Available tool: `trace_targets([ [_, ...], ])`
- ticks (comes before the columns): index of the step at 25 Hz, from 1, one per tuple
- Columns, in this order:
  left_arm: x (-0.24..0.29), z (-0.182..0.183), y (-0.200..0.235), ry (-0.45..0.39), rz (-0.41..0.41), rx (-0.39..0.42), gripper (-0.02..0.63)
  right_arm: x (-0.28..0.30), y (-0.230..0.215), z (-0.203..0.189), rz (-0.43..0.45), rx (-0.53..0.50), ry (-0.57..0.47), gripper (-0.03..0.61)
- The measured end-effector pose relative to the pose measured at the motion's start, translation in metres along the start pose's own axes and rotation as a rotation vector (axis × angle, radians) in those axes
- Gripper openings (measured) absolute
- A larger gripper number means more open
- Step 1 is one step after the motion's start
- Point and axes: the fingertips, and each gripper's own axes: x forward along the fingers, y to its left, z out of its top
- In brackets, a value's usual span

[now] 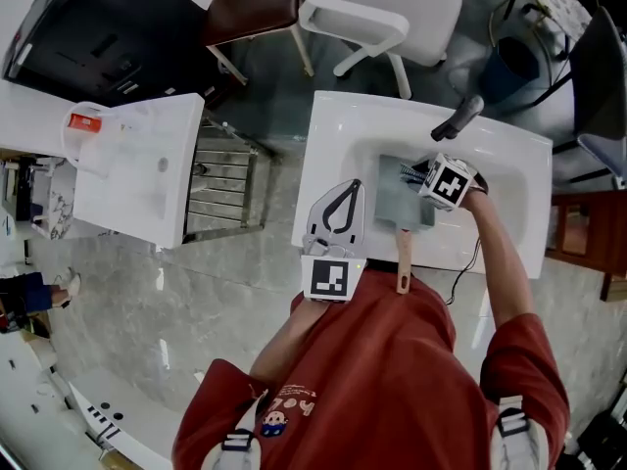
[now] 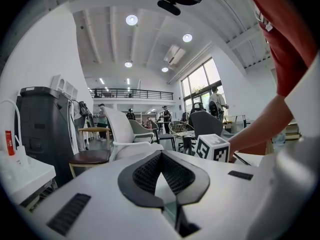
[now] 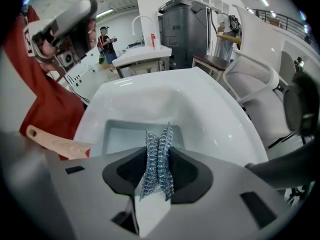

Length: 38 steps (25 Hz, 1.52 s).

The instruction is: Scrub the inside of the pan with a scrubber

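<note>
A white sink [image 1: 338,125] is seen in a tiled room. The right arm is stretched forward over it, and the right gripper [image 1: 421,176] is clamped on a blue-silver mesh scrubber [image 3: 157,164]. A square grey pan [image 1: 392,209] lies just beneath and ahead of its jaws. The left gripper [image 1: 348,192], left of the pan, is held with jaws together and nothing gripped.

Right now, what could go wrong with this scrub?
The left hand-held gripper is shut on nothing beside the pan, so the pan may slide. The right hand-held gripper pinches only a narrow part of the scrubber, which might pull free.
</note>
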Motion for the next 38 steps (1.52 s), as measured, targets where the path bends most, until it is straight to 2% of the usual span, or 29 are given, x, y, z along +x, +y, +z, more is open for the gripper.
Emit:
trace_targets([
  [5, 0.008, 0.002, -0.005, -0.011, -0.009, -0.008, 0.011, -0.025, 0.036, -0.012, 0.197, 0.015, 0.061, 0.141],
  [15, 0.01, -0.002, -0.011, 0.007, -0.022, -0.002, 0.011, -0.009, 0.077, -0.043, 0.378, 0.116, 0.102, 0.141],
  [21, 0.014, 0.002, -0.012, -0.001, -0.024, 0.001, 0.011, -0.002, 0.084, -0.049, 0.428, 0.145, 0.114, 0.137],
  [28, 0.014, -0.003, -0.01, 0.012, -0.011, 0.002, 0.011, 0.0, 0.084, -0.051, 0.467, 0.182, 0.075, 0.135],
  [38, 0.014, -0.009, -0.011, 0.028, -0.007, -0.004, 0.011, 0.013, 0.063, -0.055, 0.349, 0.147, -0.002, 0.135],
])
